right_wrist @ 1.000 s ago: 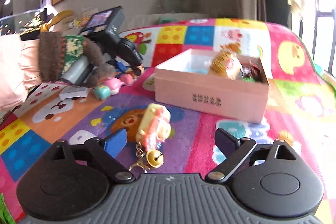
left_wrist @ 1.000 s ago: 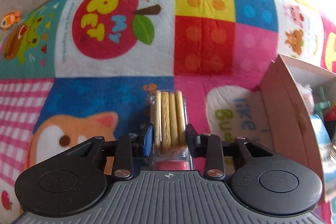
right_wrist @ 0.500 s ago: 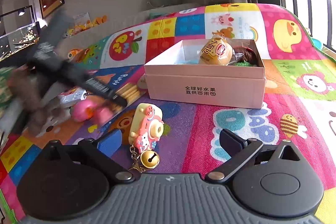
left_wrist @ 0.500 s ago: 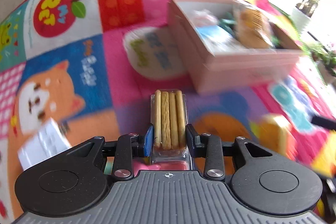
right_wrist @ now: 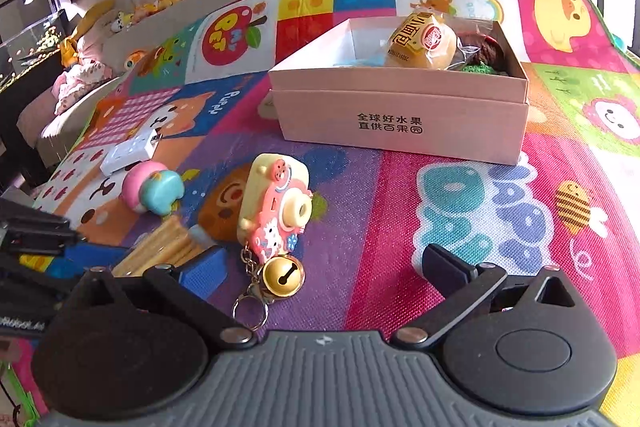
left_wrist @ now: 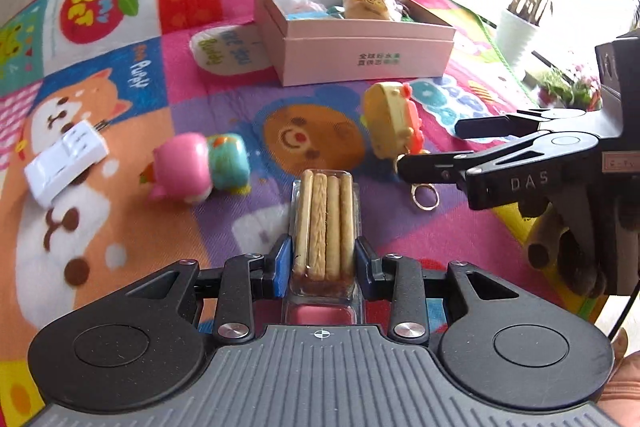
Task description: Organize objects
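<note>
My left gripper is shut on a clear pack of biscuit sticks, held above the colourful play mat. The pack also shows in the right wrist view. A pink cardboard box with a wrapped bun and other items stands ahead; it also shows in the right wrist view. My right gripper is open, just behind a yellow toy camera keychain with a gold bell. The camera toy also shows in the left wrist view, with the right gripper beside it.
A pink and teal plush toy and a white charger plug lie on the mat at the left. Plush toys and a glass cabinet are at the far left. A white plant pot stands beyond the mat's right edge.
My left gripper has swung right and pulled back with the biscuit pack, bringing the box, the toys and the right gripper into its view. My right gripper has edged closer to the camera toy.
</note>
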A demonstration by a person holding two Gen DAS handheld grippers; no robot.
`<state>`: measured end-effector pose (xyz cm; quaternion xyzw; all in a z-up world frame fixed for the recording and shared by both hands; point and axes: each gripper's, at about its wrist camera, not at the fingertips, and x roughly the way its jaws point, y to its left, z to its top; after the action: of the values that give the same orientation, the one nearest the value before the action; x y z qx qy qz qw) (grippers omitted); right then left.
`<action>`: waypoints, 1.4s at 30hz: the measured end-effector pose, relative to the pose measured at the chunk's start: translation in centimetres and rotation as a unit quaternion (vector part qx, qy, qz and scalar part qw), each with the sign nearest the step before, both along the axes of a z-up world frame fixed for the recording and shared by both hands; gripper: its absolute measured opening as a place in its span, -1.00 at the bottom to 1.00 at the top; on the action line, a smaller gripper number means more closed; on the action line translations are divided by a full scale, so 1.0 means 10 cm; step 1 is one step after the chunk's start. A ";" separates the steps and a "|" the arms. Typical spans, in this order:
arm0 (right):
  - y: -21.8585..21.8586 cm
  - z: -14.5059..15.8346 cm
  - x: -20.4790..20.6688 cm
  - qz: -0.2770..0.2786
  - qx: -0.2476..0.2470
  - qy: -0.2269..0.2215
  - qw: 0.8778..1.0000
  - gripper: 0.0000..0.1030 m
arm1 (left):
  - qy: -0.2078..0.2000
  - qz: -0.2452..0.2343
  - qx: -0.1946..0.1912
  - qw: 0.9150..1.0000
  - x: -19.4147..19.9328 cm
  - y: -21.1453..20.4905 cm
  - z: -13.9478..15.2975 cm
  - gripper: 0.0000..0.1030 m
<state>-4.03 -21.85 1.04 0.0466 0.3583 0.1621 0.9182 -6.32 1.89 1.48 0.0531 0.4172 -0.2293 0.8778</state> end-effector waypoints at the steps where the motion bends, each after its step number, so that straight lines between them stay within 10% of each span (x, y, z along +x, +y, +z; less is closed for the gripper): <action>1: 0.01 0.00 -0.01 0.002 -0.003 0.001 1.000 1.00 | -0.001 0.004 -0.010 1.000 0.00 0.04 -0.01 -0.27; 9: 0.07 0.08 0.01 0.003 -0.037 0.014 0.999 1.00 | -0.009 0.071 -0.051 0.996 0.24 0.23 -0.04 -0.24; 15: 0.32 0.18 -0.13 -0.079 -0.239 -0.126 0.960 1.00 | -0.029 0.064 -0.055 0.996 0.19 0.27 -0.08 -0.24; 20: 0.37 0.35 -0.20 -0.009 -0.140 -0.115 0.983 1.00 | -0.034 0.073 -0.068 0.994 0.16 0.28 -0.10 -0.23; 28: 0.48 0.17 0.12 -0.017 -0.147 -0.065 0.987 0.67 | -0.039 0.073 -0.056 0.995 0.09 0.25 -0.11 -0.17; 37: 0.19 0.07 -0.05 -0.075 -0.296 -0.121 0.944 0.67 | -0.047 0.070 -0.040 0.996 0.04 0.20 -0.11 -0.19; 42: 0.05 0.26 -0.01 -0.072 -0.160 -0.084 0.981 0.68 | -0.060 0.067 -0.025 0.996 0.00 0.17 -0.12 -0.19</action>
<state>-4.11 -21.37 3.60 -0.0890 0.2968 0.0398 0.9500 -6.32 3.55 0.24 0.0163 0.3603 -0.1767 0.9158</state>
